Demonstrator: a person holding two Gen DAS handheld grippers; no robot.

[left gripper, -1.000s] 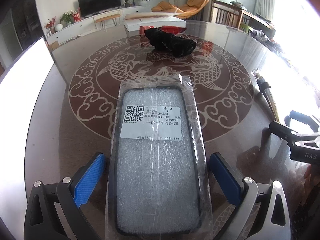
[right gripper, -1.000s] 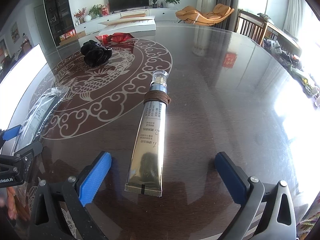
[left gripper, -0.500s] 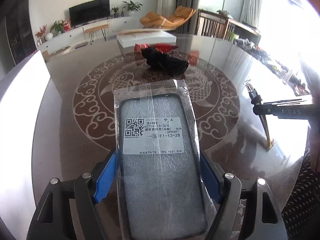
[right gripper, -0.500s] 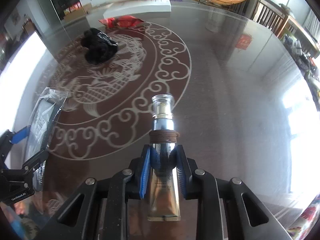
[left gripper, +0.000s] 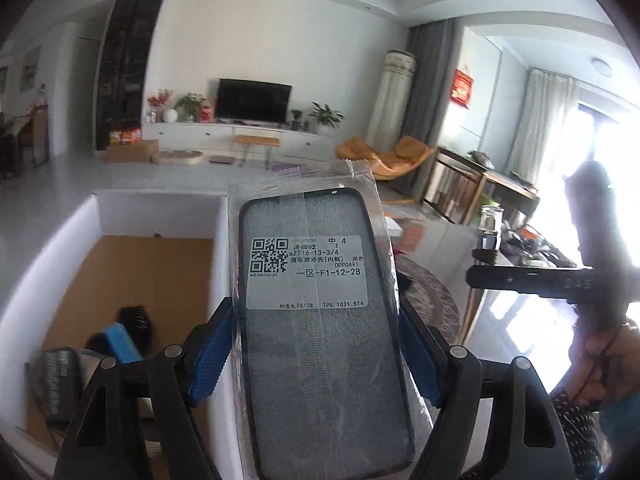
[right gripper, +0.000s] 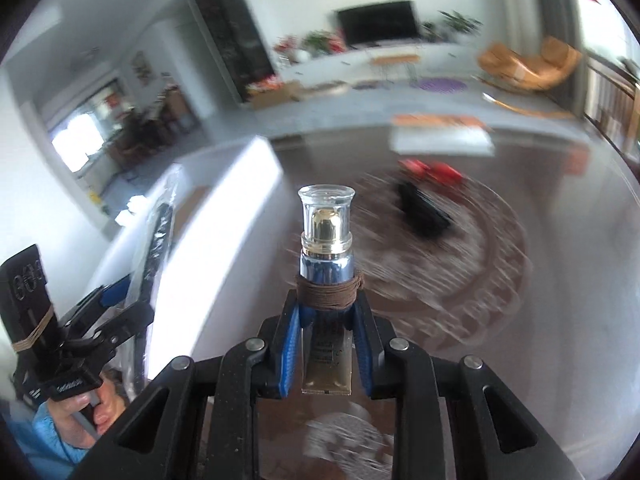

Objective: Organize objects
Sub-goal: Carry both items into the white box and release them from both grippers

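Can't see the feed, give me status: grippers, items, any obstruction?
Left gripper clamps bagged phone case. Right gripper clamps tube. White box ahead, unobstructed.

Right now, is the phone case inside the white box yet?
Not yet. The left gripper holds the bagged phone case in the air beside the white box, whose cardboard floor shows other things but not the case.

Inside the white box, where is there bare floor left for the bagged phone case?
The white box has bare cardboard floor across its far half, bordered by the back wall and right wall. The near corner is crowded: a blue block and dark items.
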